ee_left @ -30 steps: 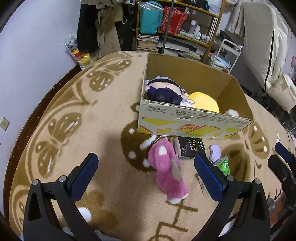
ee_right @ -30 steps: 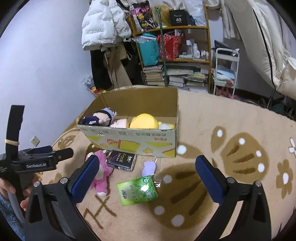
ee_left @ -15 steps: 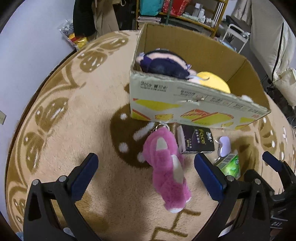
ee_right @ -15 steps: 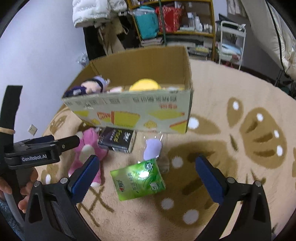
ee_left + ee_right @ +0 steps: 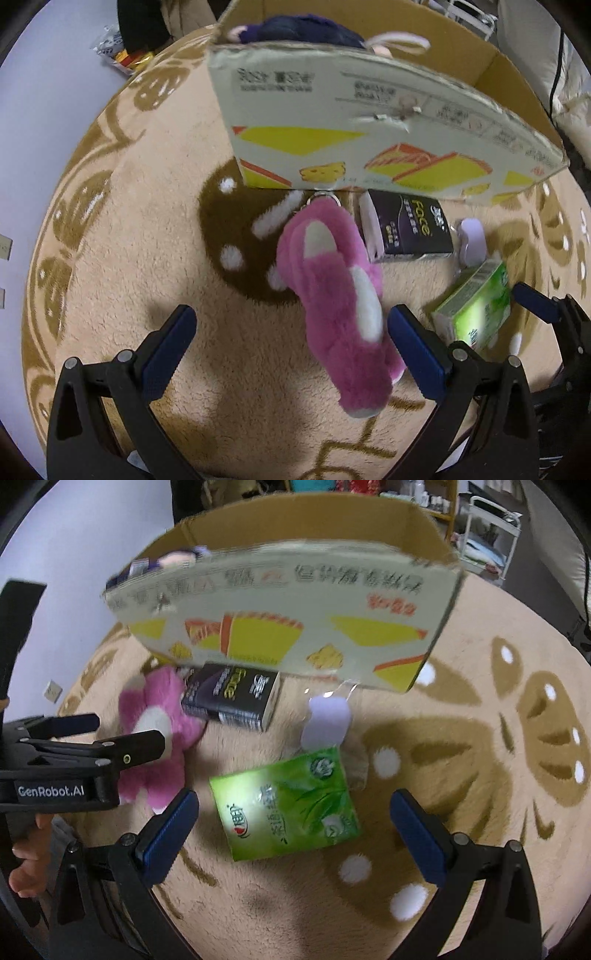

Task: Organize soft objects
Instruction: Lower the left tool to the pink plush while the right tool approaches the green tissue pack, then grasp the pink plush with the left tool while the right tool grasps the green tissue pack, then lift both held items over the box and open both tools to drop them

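Note:
A pink plush toy [image 5: 340, 295] lies on the rug in front of the cardboard box [image 5: 369, 122]; it also shows in the right wrist view [image 5: 155, 738]. My left gripper [image 5: 291, 339] is open, low over the rug, its right finger beside the plush. My right gripper [image 5: 291, 827] is open above a green tissue pack [image 5: 288, 805], which also shows in the left wrist view [image 5: 476, 306]. A dark plush doll [image 5: 295, 27] lies in the box.
A black tissue pack [image 5: 406, 229] and a small lilac object [image 5: 325, 720] lie against the box [image 5: 295, 620] front. The left gripper [image 5: 74, 760] appears at the right wrist view's left edge. Shelves and a cart [image 5: 487, 528] stand behind.
Both grippers have moved forward and down toward the rug. The pink plush now sits between my left fingers' reach, and the green pack sits between my right fingers.

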A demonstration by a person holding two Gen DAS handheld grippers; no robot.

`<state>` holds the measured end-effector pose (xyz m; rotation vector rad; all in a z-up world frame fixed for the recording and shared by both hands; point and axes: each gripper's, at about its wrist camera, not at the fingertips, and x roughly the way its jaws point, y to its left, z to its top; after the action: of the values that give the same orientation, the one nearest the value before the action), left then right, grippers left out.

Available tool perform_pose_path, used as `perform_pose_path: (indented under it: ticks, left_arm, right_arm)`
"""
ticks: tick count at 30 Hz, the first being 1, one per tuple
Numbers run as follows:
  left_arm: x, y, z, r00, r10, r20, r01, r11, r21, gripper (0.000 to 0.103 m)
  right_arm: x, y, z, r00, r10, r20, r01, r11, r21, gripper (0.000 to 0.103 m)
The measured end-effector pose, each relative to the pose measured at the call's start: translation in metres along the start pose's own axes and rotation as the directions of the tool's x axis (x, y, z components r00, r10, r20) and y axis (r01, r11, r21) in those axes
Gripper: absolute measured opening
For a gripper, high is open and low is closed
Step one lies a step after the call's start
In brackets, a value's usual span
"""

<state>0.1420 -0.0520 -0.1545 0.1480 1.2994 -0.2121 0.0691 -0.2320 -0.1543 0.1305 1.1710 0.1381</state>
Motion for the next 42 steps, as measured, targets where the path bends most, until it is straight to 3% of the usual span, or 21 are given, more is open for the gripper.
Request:
perform_pose_path:
  ticks: [5, 9, 16, 20, 25, 34, 37, 42]
  left_arm:
    - [0.014, -0.003, 0.000, 0.999, -0.026, -0.041, 0.025, 1.000, -0.006, 0.102]
    - [0.023, -0.006, 0.001, 0.999, -0.009, -0.052, 0.009, 1.000, -0.002, 0.101]
    - [0.025, -0.012, 0.002, 0.996, -0.081, -0.044, 0.080, 0.997, -0.020, 0.071]
    - [0.024, -0.014, -0.002, 0.985, -0.165, -0.056, 0.162, 0.985, -0.058, 0.041]
    - [0.014, -0.015, -0.010, 0.996, -0.091, -0.012, 0.090, 0.995, -0.038, 0.039]
    - [-0.016, -0.013, -0.025, 0.996, -0.018, 0.085, 0.024, 0.998, -0.064, 0.036]
    - [-0.034, -0.011, -0.030, 0.989, 0.012, 0.149, -0.001, 0.998, -0.068, 0.036]
    - [-0.075, -0.009, -0.037, 0.953, 0.039, 0.300, -0.015, 0.996, -0.084, 0.036]
  right_arm:
    - [0.022, -0.003, -0.005, 0.993, -0.011, -0.114, 0.012, 1.000, 0.010, 0.092]
    - [0.023, -0.003, -0.006, 0.993, -0.023, -0.112, 0.024, 1.000, 0.012, 0.087]
    - [0.021, -0.006, -0.005, 0.994, -0.031, -0.107, 0.033, 0.999, 0.018, 0.081]
    - [0.019, -0.007, -0.002, 0.994, -0.037, -0.102, 0.038, 0.999, 0.010, 0.081]
    - [0.007, -0.010, -0.001, 0.996, -0.036, -0.084, 0.038, 0.999, 0.027, 0.081]
    - [-0.026, -0.025, 0.001, 0.999, -0.049, 0.007, 0.048, 0.995, 0.085, 0.080]
    - [-0.045, -0.034, -0.003, 0.996, -0.051, 0.071, 0.043, 0.992, 0.118, 0.080]
    - [-0.079, -0.040, -0.006, 0.979, -0.054, 0.197, 0.023, 0.988, 0.155, 0.080]
